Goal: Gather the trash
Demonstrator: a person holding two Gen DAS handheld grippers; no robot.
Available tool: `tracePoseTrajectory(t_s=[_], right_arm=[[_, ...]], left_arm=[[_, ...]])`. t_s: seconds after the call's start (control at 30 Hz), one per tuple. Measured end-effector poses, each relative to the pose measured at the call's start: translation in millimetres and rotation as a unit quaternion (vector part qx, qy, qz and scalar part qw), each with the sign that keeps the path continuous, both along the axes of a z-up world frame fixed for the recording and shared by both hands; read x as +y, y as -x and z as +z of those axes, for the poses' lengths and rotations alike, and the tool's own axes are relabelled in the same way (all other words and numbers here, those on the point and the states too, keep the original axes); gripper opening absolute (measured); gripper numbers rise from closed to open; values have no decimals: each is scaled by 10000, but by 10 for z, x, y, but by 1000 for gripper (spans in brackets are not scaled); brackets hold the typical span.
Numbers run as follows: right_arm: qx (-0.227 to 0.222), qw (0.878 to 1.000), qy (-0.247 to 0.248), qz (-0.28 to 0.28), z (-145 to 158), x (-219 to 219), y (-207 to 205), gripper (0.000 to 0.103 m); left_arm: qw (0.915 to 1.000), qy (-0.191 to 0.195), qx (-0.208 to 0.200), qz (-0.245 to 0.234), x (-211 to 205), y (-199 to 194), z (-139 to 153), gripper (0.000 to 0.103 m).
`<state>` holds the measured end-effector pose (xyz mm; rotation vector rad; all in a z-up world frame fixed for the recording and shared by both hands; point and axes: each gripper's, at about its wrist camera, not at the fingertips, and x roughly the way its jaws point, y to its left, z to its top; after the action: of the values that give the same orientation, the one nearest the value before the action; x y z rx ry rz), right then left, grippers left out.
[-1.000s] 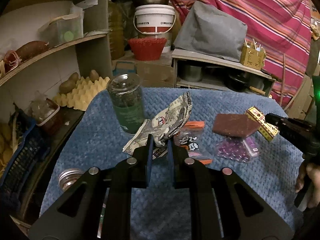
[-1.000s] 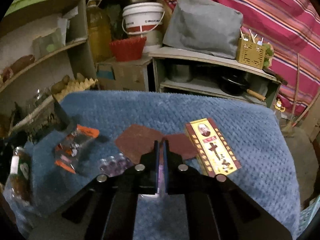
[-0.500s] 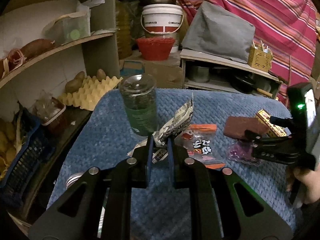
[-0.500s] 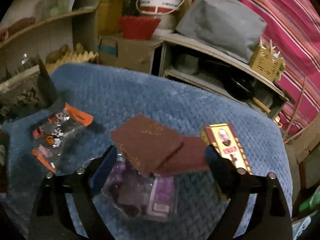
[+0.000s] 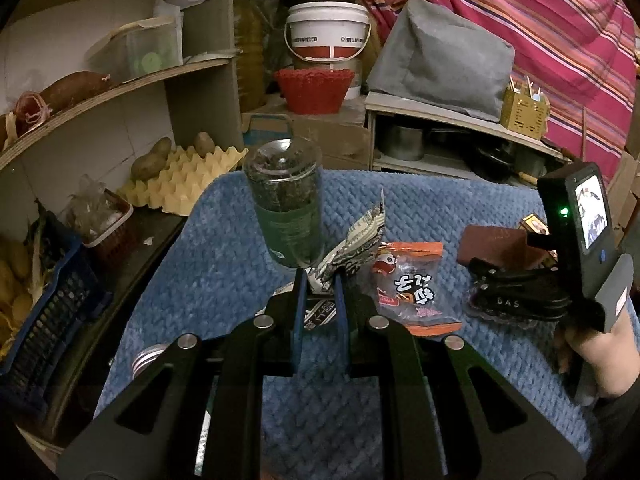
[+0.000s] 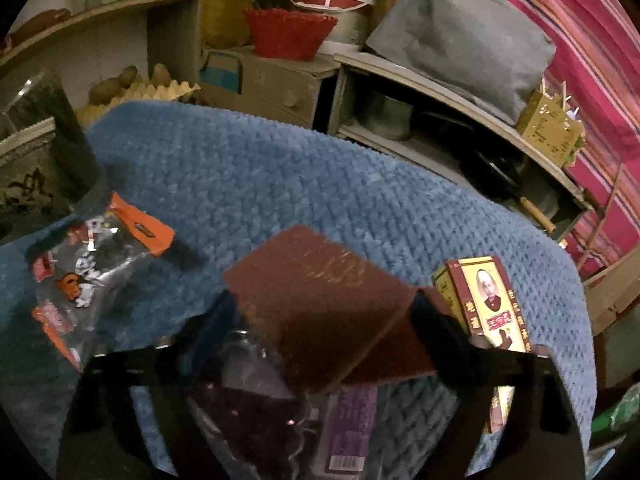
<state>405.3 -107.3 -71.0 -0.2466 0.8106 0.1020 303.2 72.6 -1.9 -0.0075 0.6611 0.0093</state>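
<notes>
My left gripper (image 5: 318, 280) is shut on a crumpled black-and-white wrapper (image 5: 356, 240) and holds it above the blue cloth (image 5: 224, 264). An orange and clear snack bag (image 5: 408, 284) lies just to its right; it also shows in the right wrist view (image 6: 92, 264). My right gripper (image 6: 320, 316) is wide open, low over a clear bag of purple beads (image 6: 280, 420) and a brown pad (image 6: 320, 304) lying partly on it. In the left wrist view the right gripper (image 5: 516, 280) sits over the beads (image 5: 504, 316).
A glass jar of dark leaves (image 5: 286, 204) stands behind the wrapper. A yellow and red box (image 6: 484, 312) lies right of the brown pad. A metal lid (image 5: 148, 358) sits at the cloth's left edge. Shelves, an egg tray (image 5: 176, 184) and baskets crowd the left and back.
My right gripper went from shut to wide open and dropped down over the brown pad and bead bag. My left gripper kept the wrapper and lifted slightly.
</notes>
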Motion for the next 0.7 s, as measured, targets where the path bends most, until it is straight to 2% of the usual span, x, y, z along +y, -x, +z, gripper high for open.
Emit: tracePoseTrajectory(t_s=[0.23,0.4,0.6,0.7], right_arm=[[-272,9996,-80,88,206,-101,236,82],[-545,9981,-260,-105,460,-482,611,82],[-781,9938,-556,-572,698,-1179,1152,63],[-767,9910,-764,-789,725,-1525,1377,60]], left_arm=[[9999,-72,-74,-71,-112,37,63,13],[9992,-111,-249,-276,-283,139,189,13],[9971,-108,-424,-622,-613,266,333,13],[9954,-117,-474,-830,-844,322,368,13]])
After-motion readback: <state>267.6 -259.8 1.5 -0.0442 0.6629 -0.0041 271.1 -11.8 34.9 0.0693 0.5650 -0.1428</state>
